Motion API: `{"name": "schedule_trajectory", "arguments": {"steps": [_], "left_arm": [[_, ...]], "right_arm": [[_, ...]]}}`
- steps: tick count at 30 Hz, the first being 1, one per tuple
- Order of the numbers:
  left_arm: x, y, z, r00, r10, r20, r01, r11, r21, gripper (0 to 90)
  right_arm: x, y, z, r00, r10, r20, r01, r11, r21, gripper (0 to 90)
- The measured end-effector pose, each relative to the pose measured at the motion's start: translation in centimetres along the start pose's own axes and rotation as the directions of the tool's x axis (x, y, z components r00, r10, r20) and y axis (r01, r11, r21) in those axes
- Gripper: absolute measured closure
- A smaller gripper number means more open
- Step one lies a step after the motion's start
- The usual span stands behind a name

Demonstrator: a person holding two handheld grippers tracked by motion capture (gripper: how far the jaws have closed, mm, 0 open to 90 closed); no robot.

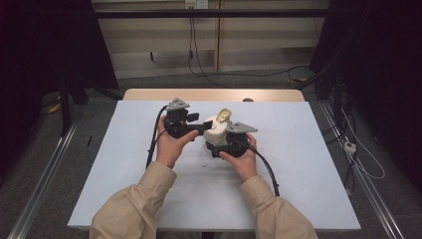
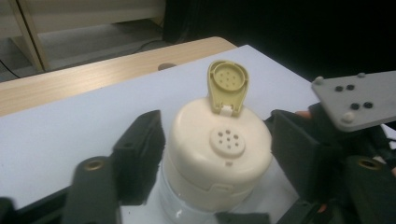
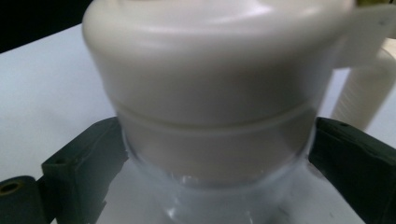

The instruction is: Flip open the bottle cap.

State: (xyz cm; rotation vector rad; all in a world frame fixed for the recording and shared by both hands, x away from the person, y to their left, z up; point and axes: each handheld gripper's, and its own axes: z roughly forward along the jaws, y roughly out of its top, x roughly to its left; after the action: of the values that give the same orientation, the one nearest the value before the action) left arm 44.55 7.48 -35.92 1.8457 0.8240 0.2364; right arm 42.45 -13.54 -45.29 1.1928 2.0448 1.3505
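A clear shaker jar (image 3: pixel 215 186) with a cream lid (image 2: pixel 217 144) stands at the middle of the white table (image 1: pixel 298 164). Its yellowish flip cap (image 2: pixel 227 86) is tipped up and back, baring the sprinkle holes (image 2: pixel 227 140). My left gripper (image 2: pixel 217 156) comes in from the left, its black jaws pressed against both sides of the lid. My right gripper (image 3: pixel 217 175) holds the clear body lower down, one jaw on each side. From above, the jar lid (image 1: pixel 215 128) sits between the left gripper (image 1: pixel 205 127) and the right gripper (image 1: pixel 220 145).
A wooden strip (image 1: pixel 214 94) runs along the table's far edge. A tiny white speck (image 1: pixel 204 164) lies just in front of the jar. Cables (image 1: pixel 358 159) trail over the floor at the right, and metal rails (image 1: pixel 45 179) flank the table.
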Motion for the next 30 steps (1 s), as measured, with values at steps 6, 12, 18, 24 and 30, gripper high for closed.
{"name": "schedule_trajectory", "arguments": {"steps": [6, 12, 18, 24, 30], "left_arm": [[0.3, -1.4, -1.5, 1.0, -0.002, 0.001, 0.002, 0.9999, -0.015, 24.3], [0.3, -3.0, -3.5, 0.9999, 0.014, 0.005, -0.013, 0.9999, -0.011, 19.2], [0.6, -4.5, -5.0, 1.0, 0.005, -0.002, -0.005, 0.9998, -0.02, 17.6], [1.0, -5.9, -6.2, 0.9998, 0.02, -0.007, -0.02, 0.9997, -0.015, 15.9], [1.8, -7.4, -7.1, 0.9991, 0.029, -0.031, -0.029, 0.9996, -0.001, 14.1]], "right_arm": [[-0.3, -0.6, -2.2, 0.9993, 0.016, -0.035, -0.017, 1.0, -0.012, 4.1], [0.6, -0.8, -4.6, 0.9971, 0.009, -0.076, -0.011, 0.999, -0.032, 4.9], [0.9, -1.3, -6.5, 0.9959, 0.005, -0.09, -0.009, 0.999, -0.046, 5.4], [0.6, -1.9, -7.9, 0.9962, -0.01, -0.086, 0.006, 0.999, -0.047, 5.7], [0.2, -2.3, -9.1, 0.9962, -0.017, -0.086, 0.012, 0.998, -0.057, 6.3]]}}
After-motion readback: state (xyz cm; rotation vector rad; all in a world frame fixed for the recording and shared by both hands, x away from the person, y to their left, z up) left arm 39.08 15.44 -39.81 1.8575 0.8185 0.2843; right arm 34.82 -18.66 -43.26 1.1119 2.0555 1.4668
